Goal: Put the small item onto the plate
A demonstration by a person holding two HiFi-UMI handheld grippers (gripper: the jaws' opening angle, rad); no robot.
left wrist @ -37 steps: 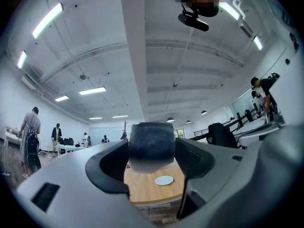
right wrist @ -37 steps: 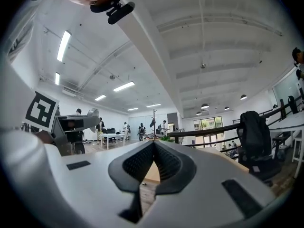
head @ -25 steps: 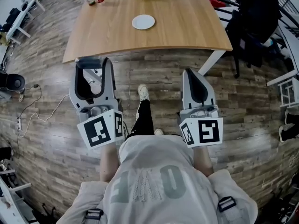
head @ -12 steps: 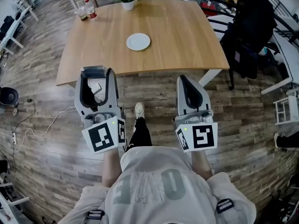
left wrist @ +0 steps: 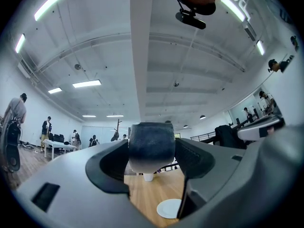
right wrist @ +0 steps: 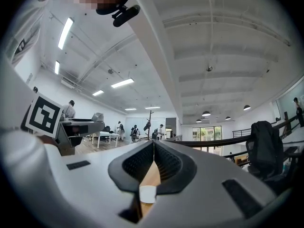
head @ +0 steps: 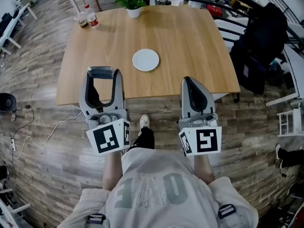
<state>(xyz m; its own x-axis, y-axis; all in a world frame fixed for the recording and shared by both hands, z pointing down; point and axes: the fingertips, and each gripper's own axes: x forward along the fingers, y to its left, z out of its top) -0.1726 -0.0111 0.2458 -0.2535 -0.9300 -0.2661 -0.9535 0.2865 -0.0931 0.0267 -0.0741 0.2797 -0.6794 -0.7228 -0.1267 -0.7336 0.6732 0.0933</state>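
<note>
A round white plate (head: 145, 60) lies near the middle of the wooden table (head: 190, 37). My left gripper (head: 101, 73) is over the table's near edge, left of and nearer than the plate. It is shut on the small item (head: 101, 71), a dark grey and white block spanning both jaws (left wrist: 152, 146). Below this item, the left gripper view shows the plate (left wrist: 170, 208). My right gripper (head: 190, 81) is shut and holds nothing. It sits at the near edge, right of the plate. Between its jaws (right wrist: 153, 146) only a strip of table shows.
A potted plant (head: 130, 1) stands at the table's far edge, with a bottle and a glass (head: 89, 17) at the far left corner. A black chair with dark clothing (head: 263, 32) is on the right. A cable (head: 33, 122) lies on the floor at left.
The person has walked up to the table, so the table and plate are closer and both grippers now reach its near edge. Neither gripper's jaws have changed.
</note>
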